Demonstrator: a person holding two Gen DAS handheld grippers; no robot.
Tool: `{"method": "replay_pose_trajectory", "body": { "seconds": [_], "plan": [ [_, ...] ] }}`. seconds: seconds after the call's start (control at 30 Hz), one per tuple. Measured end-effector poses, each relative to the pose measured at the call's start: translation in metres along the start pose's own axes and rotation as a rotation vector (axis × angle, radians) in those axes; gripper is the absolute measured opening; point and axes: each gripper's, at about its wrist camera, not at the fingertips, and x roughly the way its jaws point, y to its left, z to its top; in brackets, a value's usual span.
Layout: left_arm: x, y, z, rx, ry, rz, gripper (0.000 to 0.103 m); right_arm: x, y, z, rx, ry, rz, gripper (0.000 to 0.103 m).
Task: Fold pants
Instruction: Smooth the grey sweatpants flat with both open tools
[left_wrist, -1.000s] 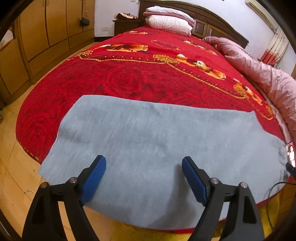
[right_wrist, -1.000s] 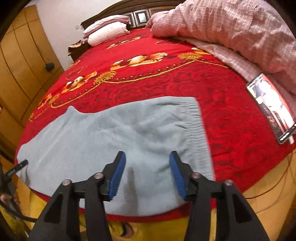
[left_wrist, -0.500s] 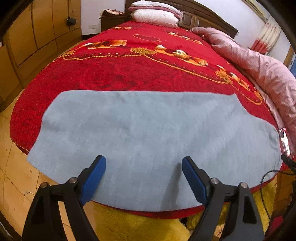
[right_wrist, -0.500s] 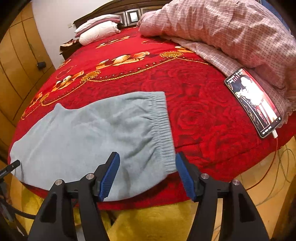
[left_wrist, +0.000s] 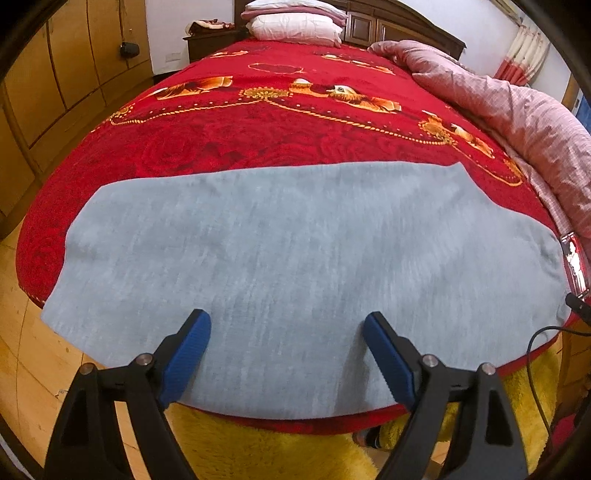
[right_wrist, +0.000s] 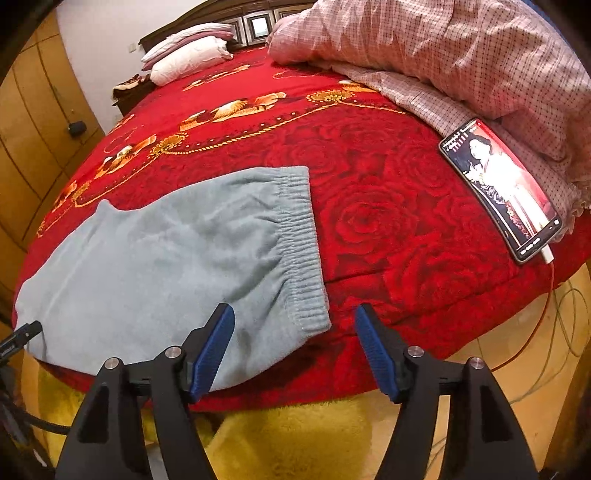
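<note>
Pants (left_wrist: 295, 258) lay flat along near bed (left_wrist: 258, 133) edge. Both tongs gaped, empty: left (left_wrist: 286, 345) over leg, right (right_wrist: 293, 338) straddling waistband (right_wrist: 301, 243) corner. Best: pinch both layers low at hem, lift evenly.

The flat grey fleece pants (right_wrist: 177, 258) lie along the red rose-patterned bedspread's (right_wrist: 388, 221) near edge — waistband rightward; a black smartphone (right_wrist: 502, 192) lies near the right edge.
</note>
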Motion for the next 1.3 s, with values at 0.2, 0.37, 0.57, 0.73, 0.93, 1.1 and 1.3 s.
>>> {"method": "replay_pose_trajectory", "body": {
  "seconds": [0.2,0.37,0.57,0.73,0.93,1.1,1.3],
  "plan": [
    [0.001,-0.005,0.0,0.008,-0.002,-0.001,0.091,0.005,-0.002,0.0,0.014,0.016,0.023,0.069],
    [0.002,-0.012,0.001,0.013,-0.004,-0.011,0.092,0.007,-0.001,0.003,-0.012,0.021,0.018,0.069],
    [0.008,-0.018,-0.002,0.041,0.006,0.022,0.093,0.033,-0.005,0.005,0.02,0.06,0.062,0.07],
    [0.015,-0.02,-0.006,0.043,0.012,0.031,0.097,0.04,-0.013,-0.004,0.043,0.008,0.122,0.076],
    [0.019,-0.02,-0.009,0.026,-0.001,0.028,0.102,0.038,-0.013,-0.013,0.024,-0.036,0.143,0.078],
    [0.02,-0.016,-0.011,0.024,-0.006,0.012,0.103,0.027,-0.006,-0.01,0.046,-0.045,0.177,0.066],
    [0.024,-0.021,-0.01,0.029,0.013,0.027,0.103,0.035,-0.018,-0.018,0.088,-0.105,0.252,0.065]
  ]
}}
